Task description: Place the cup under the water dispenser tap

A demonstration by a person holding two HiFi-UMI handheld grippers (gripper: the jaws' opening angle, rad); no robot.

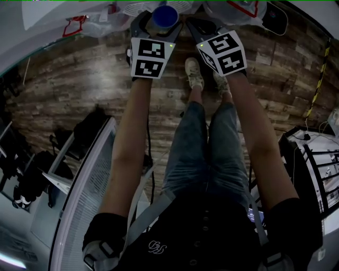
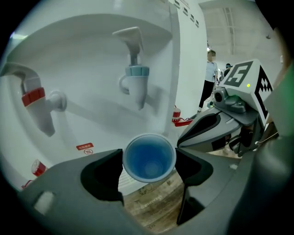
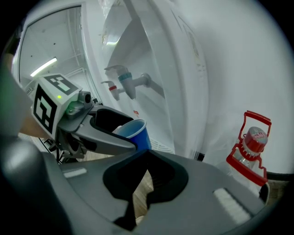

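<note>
A blue paper cup (image 2: 149,158) stands upright and empty between the pads of my left gripper (image 2: 149,161), which is shut on its sides. The white water dispenser (image 2: 92,50) fills the view ahead. Its blue tap (image 2: 135,82) hangs above and slightly left of the cup, and its red tap (image 2: 39,103) is further left. From the head view the cup (image 1: 164,16) sits in the left gripper (image 1: 161,22), close to the dispenser's base. My right gripper (image 3: 146,153) is just right of it with its jaw tips together and nothing in them. From there I see the cup (image 3: 138,133) below the blue tap (image 3: 126,80).
A red-framed bottle (image 3: 250,151) stands on the floor to the right of the dispenser. A slotted drip grille (image 3: 161,146) lies under the taps. The person's shoes (image 1: 193,71) are on the wooden floor (image 1: 79,84). Another person (image 2: 209,78) stands far off.
</note>
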